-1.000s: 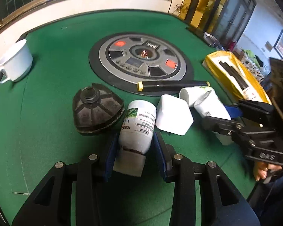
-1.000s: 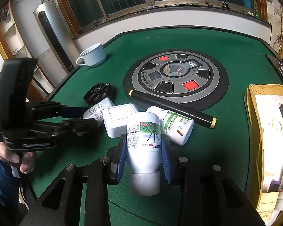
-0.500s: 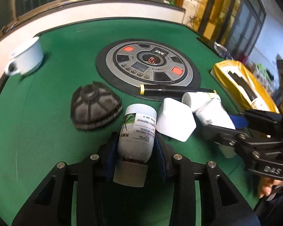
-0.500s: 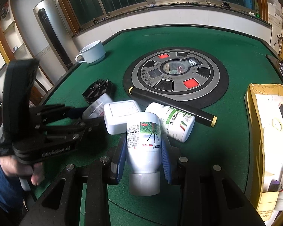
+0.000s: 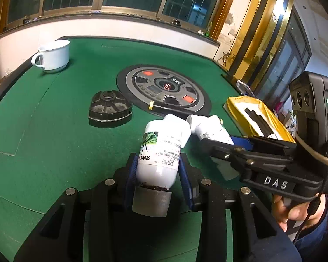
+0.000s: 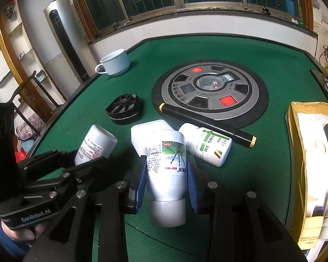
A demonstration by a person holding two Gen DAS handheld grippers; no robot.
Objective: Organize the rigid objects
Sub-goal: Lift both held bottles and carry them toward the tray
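Observation:
My left gripper [image 5: 157, 165] is shut on a white bottle [image 5: 160, 150] with a grey cap toward the camera, held tilted above the green felt. In the right wrist view the same left gripper [image 6: 76, 161] shows at the left with that bottle [image 6: 95, 145]. My right gripper [image 6: 166, 174] is shut on a second white bottle [image 6: 167, 159], cap toward the camera. A third bottle with a green label [image 6: 207, 147] lies on the felt beside a white square box [image 6: 146, 130]. A black marker [image 6: 207, 126] lies behind them.
A yellow box [image 6: 295, 135] holding bottles and black sticks sits at the right. A black ribbed lid [image 6: 123, 107], a white cup [image 6: 114, 62] and the table's round control panel [image 6: 210, 89] lie farther out. A hand grips each gripper's handle.
My left gripper has lifted, rolled and swung with its bottle, so its view now tips up toward the windows. The right gripper and its bottle have stayed put.

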